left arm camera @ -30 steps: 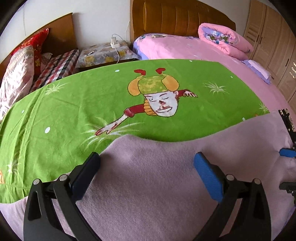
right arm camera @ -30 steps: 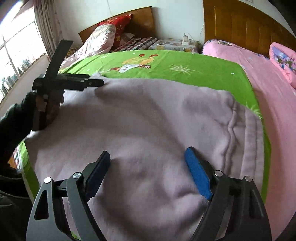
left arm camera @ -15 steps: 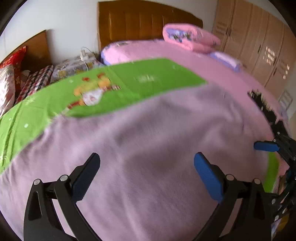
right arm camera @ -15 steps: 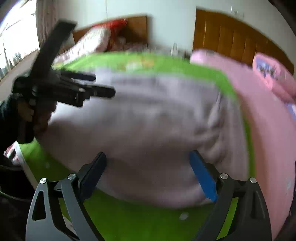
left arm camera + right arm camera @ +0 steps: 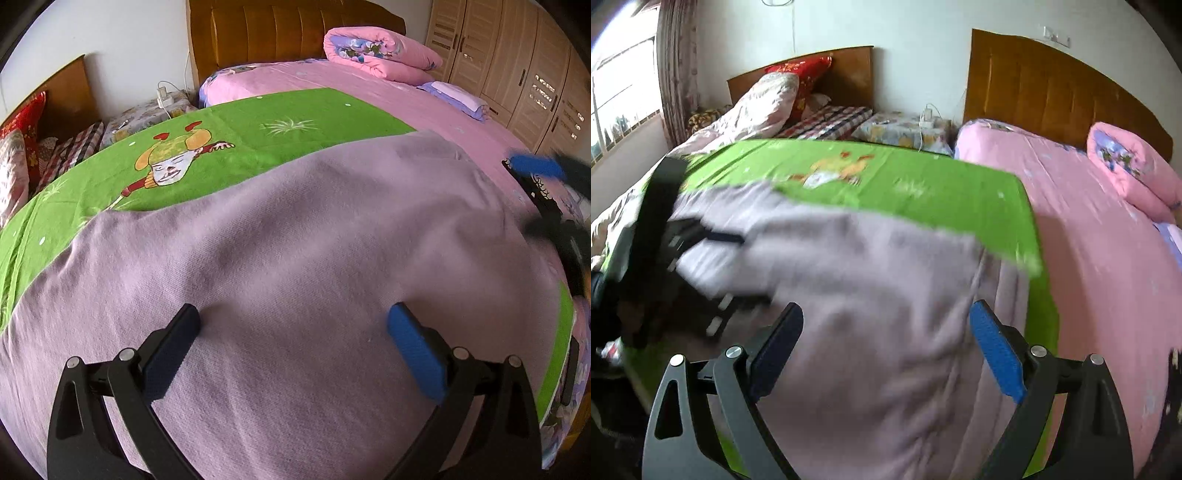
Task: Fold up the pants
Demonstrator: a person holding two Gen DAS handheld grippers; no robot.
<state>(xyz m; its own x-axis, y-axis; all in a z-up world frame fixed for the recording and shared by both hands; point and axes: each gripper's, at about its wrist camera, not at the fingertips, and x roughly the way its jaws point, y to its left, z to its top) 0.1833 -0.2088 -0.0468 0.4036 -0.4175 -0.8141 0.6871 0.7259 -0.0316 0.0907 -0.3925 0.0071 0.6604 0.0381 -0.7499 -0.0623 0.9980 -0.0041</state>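
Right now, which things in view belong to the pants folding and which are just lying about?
Job:
lilac pants
left gripper, jaws open
right gripper, jaws open

Lying about:
green cartoon sheet
rolled pink quilt
red pillow
charger
wardrobe

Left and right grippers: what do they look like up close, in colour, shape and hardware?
The left gripper and the right gripper look alike: a black, angular frame with triangular cut-outs and round silver pivot bolts. Each carries two flat rectangular textured pads, bright blue on one side and dark navy to black on the other. No cables or printed markings show.
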